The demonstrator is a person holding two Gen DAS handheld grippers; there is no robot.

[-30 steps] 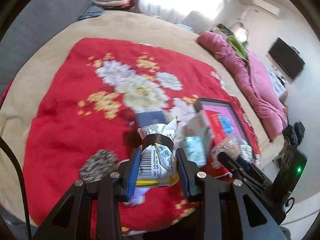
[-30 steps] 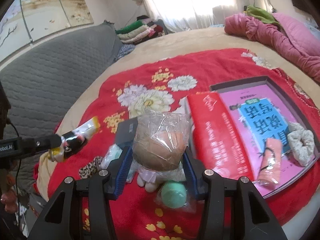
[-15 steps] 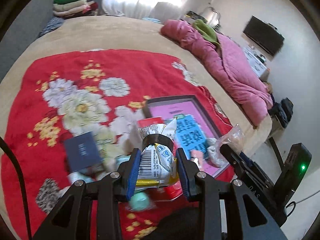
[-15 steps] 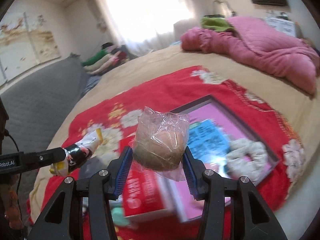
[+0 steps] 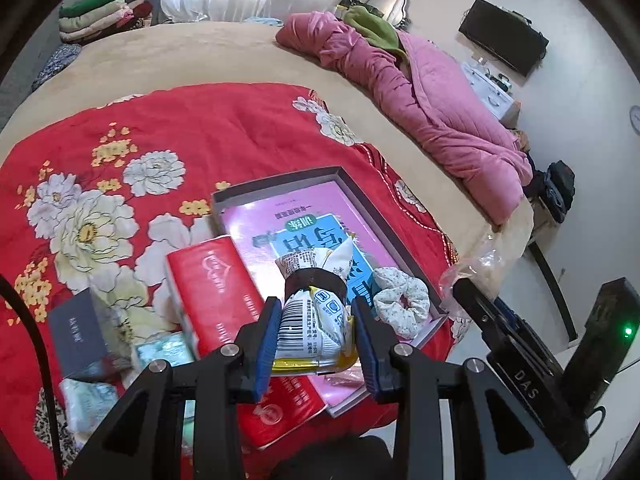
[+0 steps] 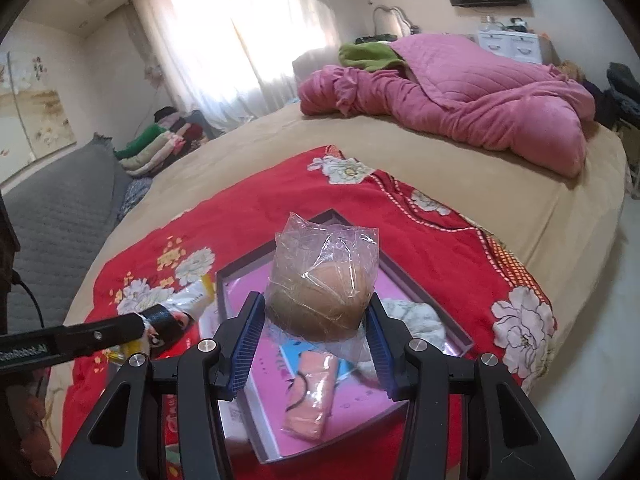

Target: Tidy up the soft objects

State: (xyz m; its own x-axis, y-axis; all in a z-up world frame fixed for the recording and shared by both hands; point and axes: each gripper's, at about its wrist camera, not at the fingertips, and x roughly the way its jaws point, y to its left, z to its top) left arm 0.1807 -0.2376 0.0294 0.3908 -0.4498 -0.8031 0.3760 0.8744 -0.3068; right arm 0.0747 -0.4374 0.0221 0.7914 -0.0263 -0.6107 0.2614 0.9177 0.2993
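Both grippers are now hovering over the shallow grey tray [image 5: 280, 184] instead of the red flowered blanket [image 5: 224, 128]: left gripper [image 5: 316, 336] still clamping a white-and-yellow snack packet [image 5: 316, 320], right gripper [image 6: 316, 336] still clamping a plastic-wrapped brown bun [image 6: 324, 296].

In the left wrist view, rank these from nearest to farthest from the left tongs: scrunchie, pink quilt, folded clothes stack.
1. Scrunchie: in the tray's near corner, just right of the left tongs.
2. Pink quilt: heaped along the bed's right side.
3. Folded clothes stack: far upper left, beyond the bed.
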